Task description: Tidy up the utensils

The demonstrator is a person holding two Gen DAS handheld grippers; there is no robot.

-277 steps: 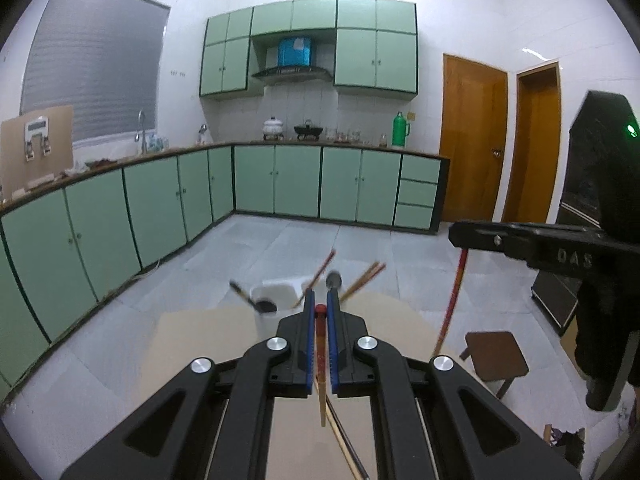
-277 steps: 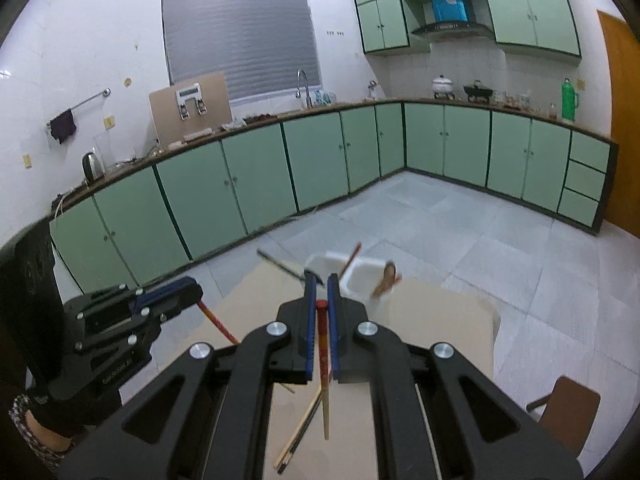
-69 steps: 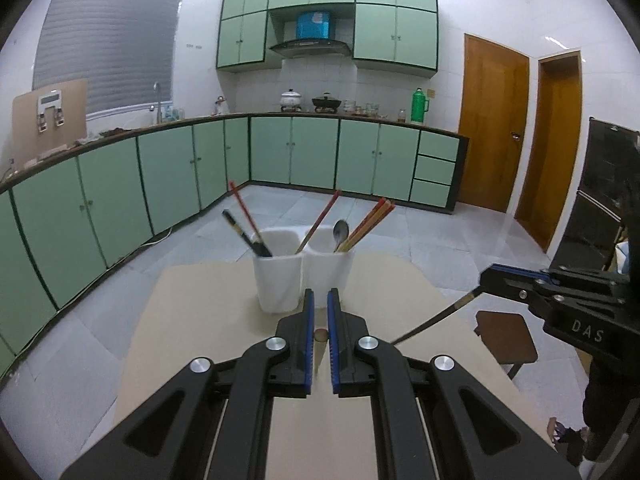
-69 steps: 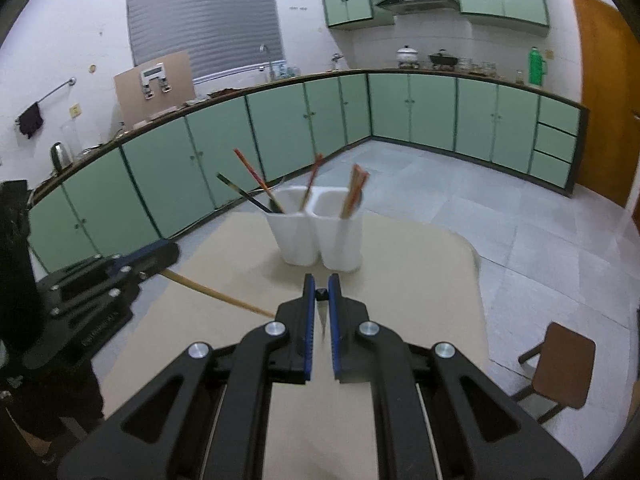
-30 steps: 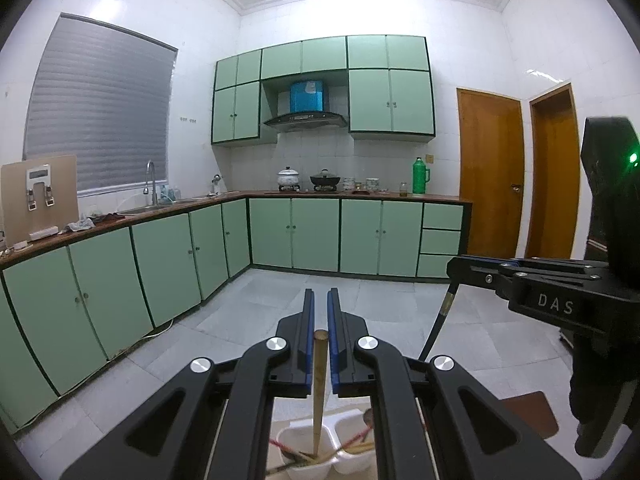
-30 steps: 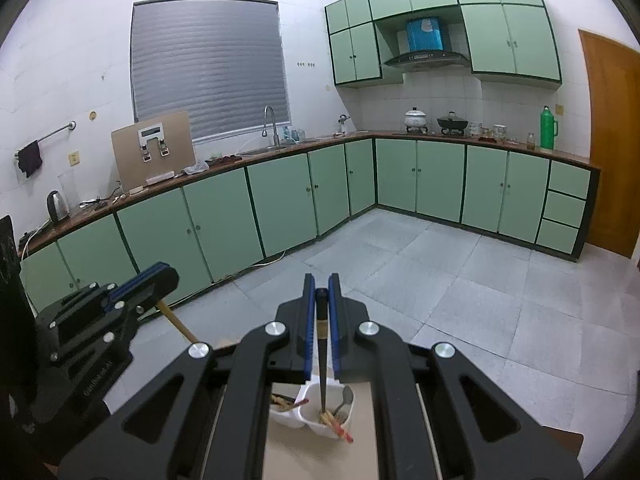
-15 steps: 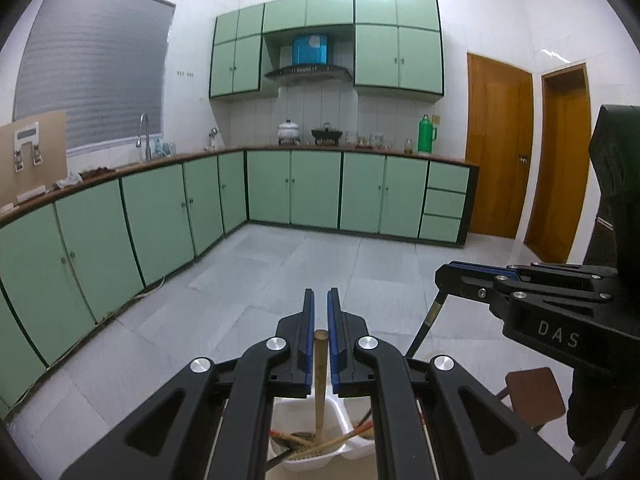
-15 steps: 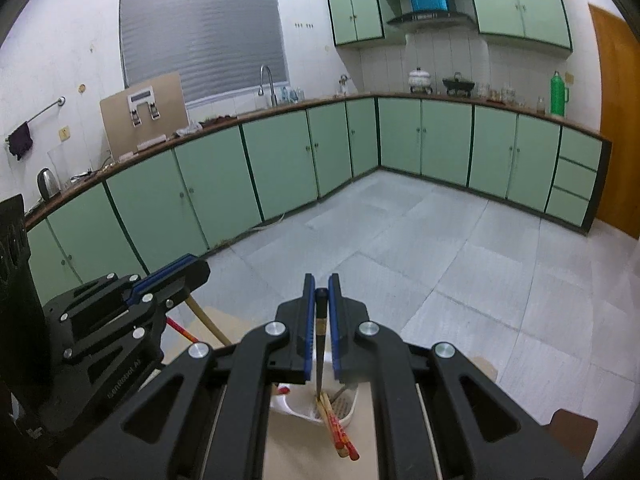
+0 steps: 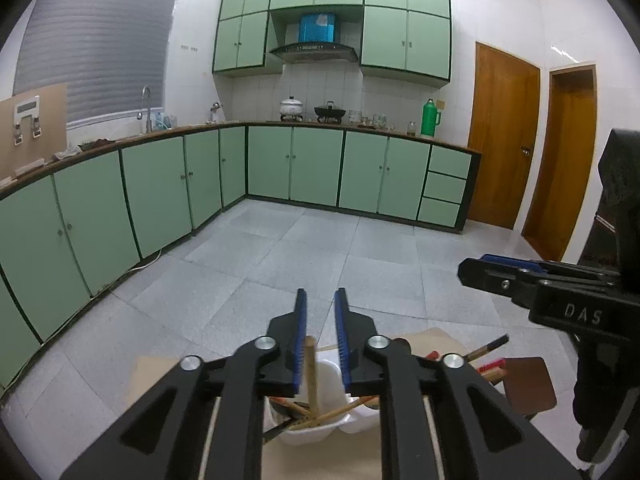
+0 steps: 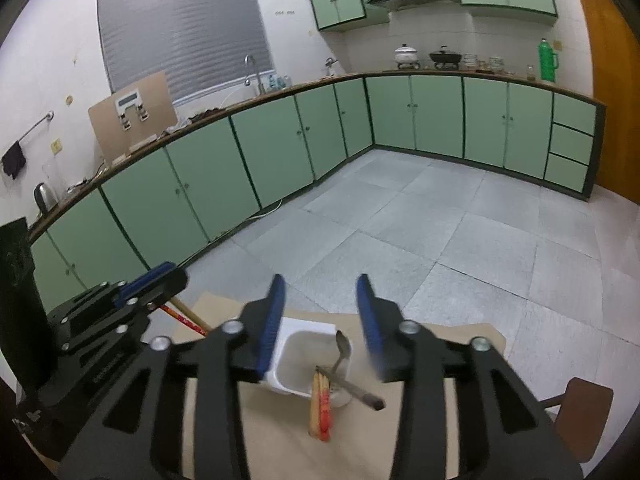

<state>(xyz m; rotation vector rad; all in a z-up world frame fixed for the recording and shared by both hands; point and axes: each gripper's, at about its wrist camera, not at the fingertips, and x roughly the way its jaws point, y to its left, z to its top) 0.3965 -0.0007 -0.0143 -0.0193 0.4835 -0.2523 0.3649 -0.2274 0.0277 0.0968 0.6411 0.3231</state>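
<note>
The white utensil holder [image 9: 320, 420], a two-cup container, sits at the bottom centre of the left wrist view on the tan bench [image 9: 152, 372], and in the right wrist view it [image 10: 304, 336] lies low in the frame between the blue-padded fingers. Its cups are crowded with chopsticks: a pale wooden chopstick [image 9: 311, 376] stands nearly upright in the left cup, rising into the gap of the left hand-held gripper [image 9: 321, 300], whose jaws have just been opening and now stand slightly spread, the stick between them; whether a pad touches it cannot be told. In the right wrist view a metal spoon [image 10: 343, 350], a dark chopstick [image 10: 352, 390] and a bundle of red and tan chopsticks [image 10: 321, 412] lean out of the near cup toward the lower edge. The right hand-held gripper [image 10: 320, 284] hangs above that cup, its jaws having just been opening and now spread wide with nothing pinched; its right finger is blurred. Each gripper shows in the other's view, the right one at the right edge, the left one at lower left. A brown stool [image 10: 580, 412] stands at the lower right. Green cabinets [image 9: 316, 168] run across the back, and wooden doors [image 9: 504, 136] fill the upper right.
</note>
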